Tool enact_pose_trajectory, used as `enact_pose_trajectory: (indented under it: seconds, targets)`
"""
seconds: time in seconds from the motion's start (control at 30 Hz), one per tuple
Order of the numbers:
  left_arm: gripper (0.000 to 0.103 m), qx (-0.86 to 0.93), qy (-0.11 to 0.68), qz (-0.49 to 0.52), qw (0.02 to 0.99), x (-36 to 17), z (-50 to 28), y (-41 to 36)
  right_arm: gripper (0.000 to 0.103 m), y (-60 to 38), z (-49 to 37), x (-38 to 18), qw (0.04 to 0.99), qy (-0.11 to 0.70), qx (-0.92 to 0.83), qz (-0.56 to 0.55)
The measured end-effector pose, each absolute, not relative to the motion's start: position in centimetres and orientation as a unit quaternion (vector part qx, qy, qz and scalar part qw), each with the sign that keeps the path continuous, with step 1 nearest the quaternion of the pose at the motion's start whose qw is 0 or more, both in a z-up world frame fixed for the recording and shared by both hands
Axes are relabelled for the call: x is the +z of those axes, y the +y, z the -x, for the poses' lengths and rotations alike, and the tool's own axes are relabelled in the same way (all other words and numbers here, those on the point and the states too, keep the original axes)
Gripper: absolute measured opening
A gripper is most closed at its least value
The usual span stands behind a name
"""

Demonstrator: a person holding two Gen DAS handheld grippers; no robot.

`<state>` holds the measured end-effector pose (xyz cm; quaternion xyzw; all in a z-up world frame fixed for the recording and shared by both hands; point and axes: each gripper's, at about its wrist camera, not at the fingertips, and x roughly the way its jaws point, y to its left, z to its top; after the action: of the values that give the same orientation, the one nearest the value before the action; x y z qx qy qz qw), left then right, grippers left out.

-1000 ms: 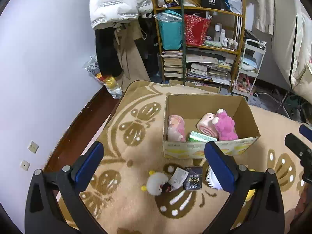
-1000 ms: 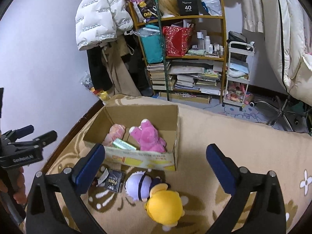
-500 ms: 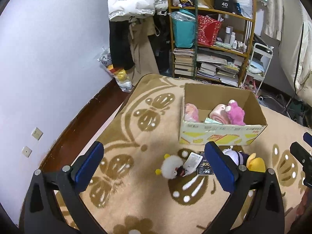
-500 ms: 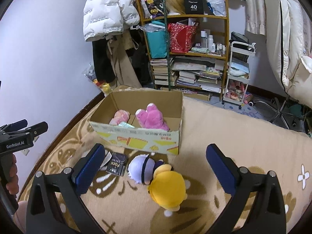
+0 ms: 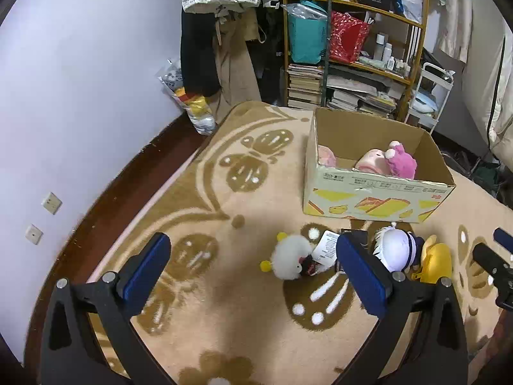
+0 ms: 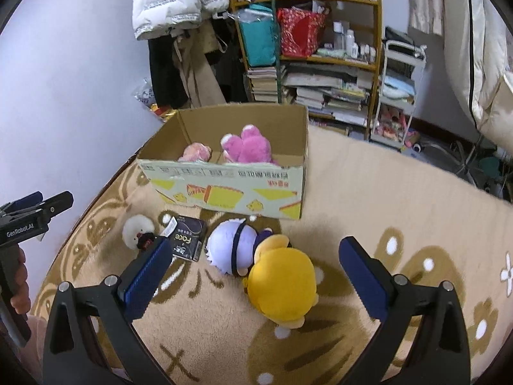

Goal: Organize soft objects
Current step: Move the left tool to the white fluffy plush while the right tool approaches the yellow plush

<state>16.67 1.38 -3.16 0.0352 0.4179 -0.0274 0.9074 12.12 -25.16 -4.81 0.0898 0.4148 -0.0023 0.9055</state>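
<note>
- left wrist view, lower part of frame: left gripper point(image 5: 253, 266) with jaws spread wide, nothing between the blue pads, held above the patterned carpet point(image 5: 205, 314).
- same view, centre: white fluffy toy point(image 5: 290, 261) lying on the carpet with a paper tag beside it; to its right the white-and-purple plush point(image 5: 396, 252), then the yellow plush point(image 5: 437, 263) touching it.
- same view, upper right of centre: cardboard box point(image 5: 368, 197) standing open on the carpet, holding a pink plush point(image 5: 402, 165) and paler pink soft items.
- same view, top: cluttered shelf point(image 5: 356, 48).
- right wrist view, left edge: the left gripper again, held in a hand.
- right wrist view, lower part of frame: right gripper point(image 6: 251, 271) wide open and empty; the yellow plush and the white-and-purple plush lie between and just ahead of its fingers.
- same view, left of centre: dark packet point(image 6: 189, 239) flat on the carpet, between the white fluffy toy and the white-and-purple plush, in front of the box.
</note>
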Motion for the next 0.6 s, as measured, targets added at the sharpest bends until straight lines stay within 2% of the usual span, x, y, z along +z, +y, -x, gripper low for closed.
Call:
enact_pose_trajectory:
  seconds: [0.6]
  targets:
    - [0.102,-0.041,0.474,-0.046,0.879,-10.6,-19.6,0.3,0.103,-25.6,-14.3,-11.4,0.867,0.487,-0.003,-0.106]
